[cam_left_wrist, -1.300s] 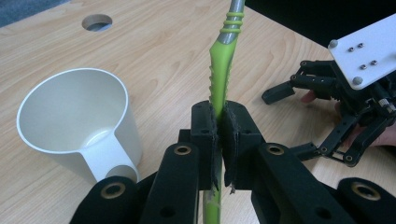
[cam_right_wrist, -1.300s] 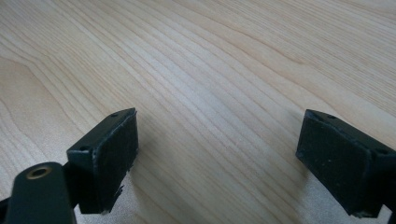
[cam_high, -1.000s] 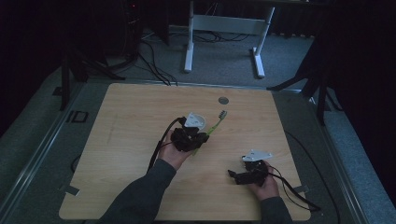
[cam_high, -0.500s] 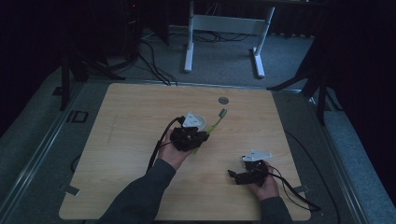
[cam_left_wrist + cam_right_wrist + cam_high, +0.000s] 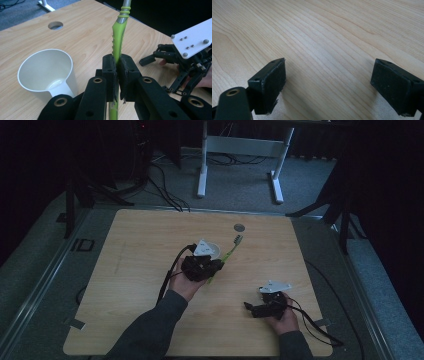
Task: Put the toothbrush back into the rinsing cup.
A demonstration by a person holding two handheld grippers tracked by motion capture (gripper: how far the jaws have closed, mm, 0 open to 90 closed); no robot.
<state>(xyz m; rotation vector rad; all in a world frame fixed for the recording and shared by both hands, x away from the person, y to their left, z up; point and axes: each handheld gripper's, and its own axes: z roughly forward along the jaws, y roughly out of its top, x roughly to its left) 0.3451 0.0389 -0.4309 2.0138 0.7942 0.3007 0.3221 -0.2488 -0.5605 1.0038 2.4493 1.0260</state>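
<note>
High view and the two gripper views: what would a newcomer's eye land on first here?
First, the green toothbrush, clamped by its handle in the left gripper near the middle of the wooden table. Right beside it stands a white cup, upright and empty. The right gripper rests toward the table's near right corner, its jaws wide apart over bare wood.

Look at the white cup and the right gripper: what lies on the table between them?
In the left gripper view, the green toothbrush, clamped in the left gripper, crosses between the white cup and the right gripper; otherwise bare wooden table.
</note>
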